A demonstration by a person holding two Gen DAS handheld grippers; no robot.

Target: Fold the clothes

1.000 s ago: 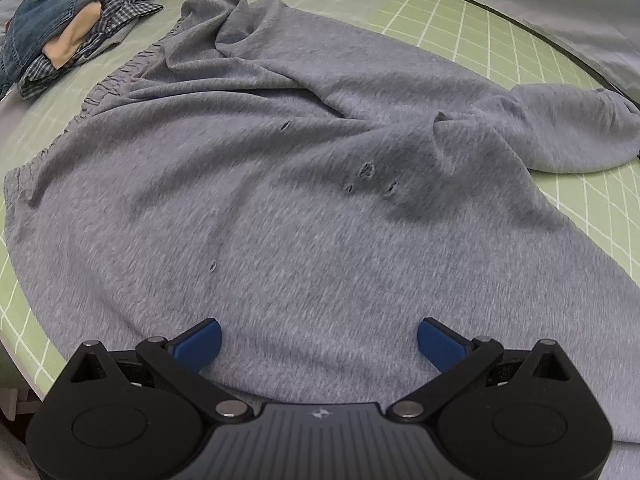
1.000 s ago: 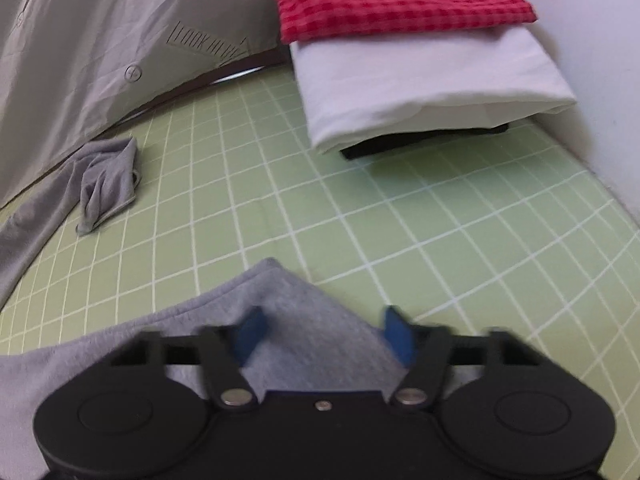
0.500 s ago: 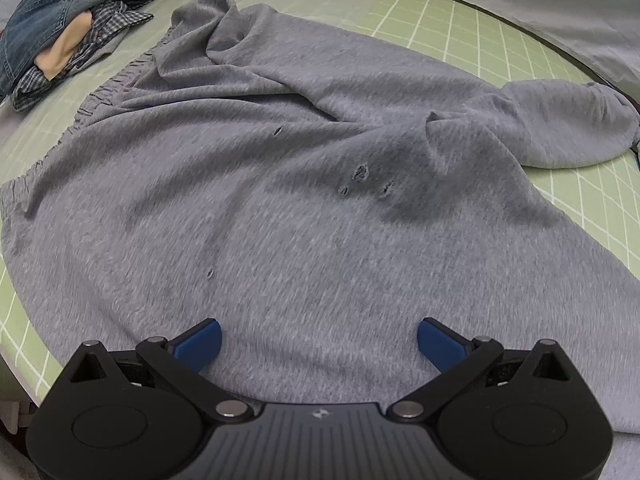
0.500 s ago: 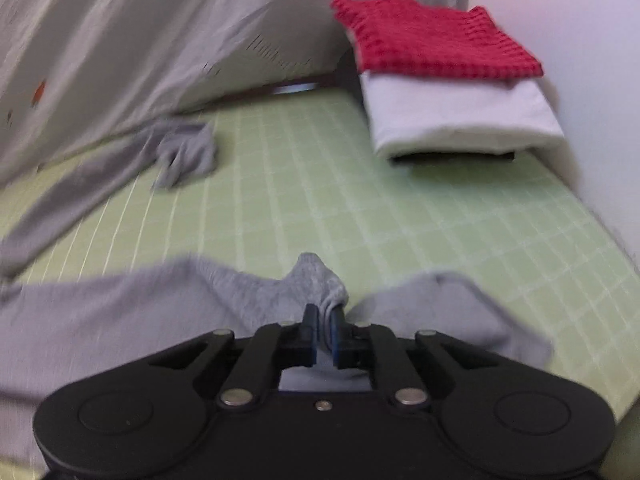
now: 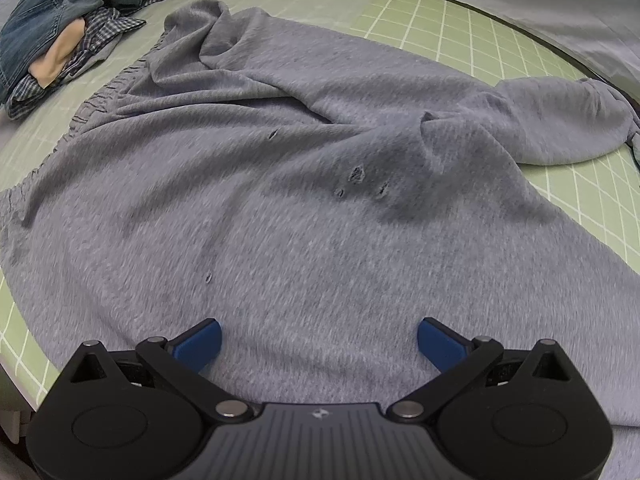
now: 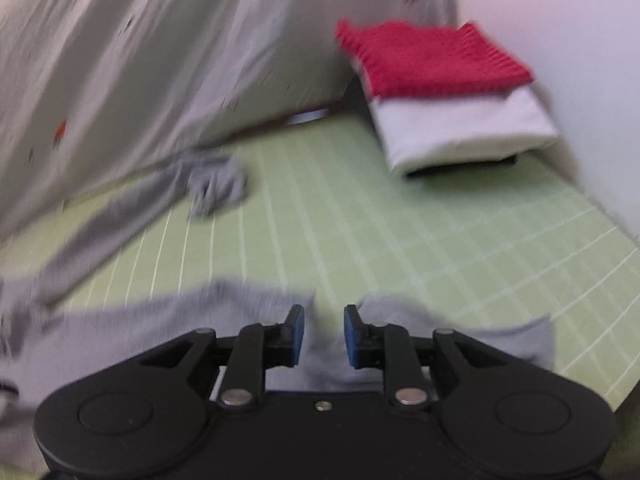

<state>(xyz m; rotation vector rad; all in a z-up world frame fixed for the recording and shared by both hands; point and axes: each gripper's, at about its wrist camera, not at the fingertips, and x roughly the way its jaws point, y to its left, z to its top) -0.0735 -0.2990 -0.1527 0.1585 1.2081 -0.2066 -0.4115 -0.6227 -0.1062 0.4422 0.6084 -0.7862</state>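
Grey sweatshirt [image 5: 304, 208] fills most of the left wrist view, spread rumpled on a green grid mat [image 5: 472, 40], w/ several small holes [image 5: 356, 174] near frame centre and a sleeve [image 5: 560, 120] running off to the right edge. Left gripper [image 5: 319, 340] at bottom centre, blue pads [image 5: 200, 342] set wide apart, nothing between them, grey cloth directly beyond; can't tell if they touch it. Pile of clothes [image 5: 60, 28] in upper left, denim on top, plaid and a beige piece under it, just off the sweatshirt's gathered hem. Right wrist view is motion-blurred: right gripper [image 6: 324, 336] at bottom centre, pads [image 6: 297, 334] a narrow gap apart, parted, not pinching cloth; grey fabric [image 6: 192, 320] lies under and to both sides of the tips. Another grey sleeve [image 6: 216, 184] lies at mid left on the mat, well apart from the gripper. Upper right: folded stack, red checked cloth [image 6: 432, 56] on top of a white one [image 6: 464, 132], dark item under. Pale sheet [image 6: 160, 60] drapes across upper left.
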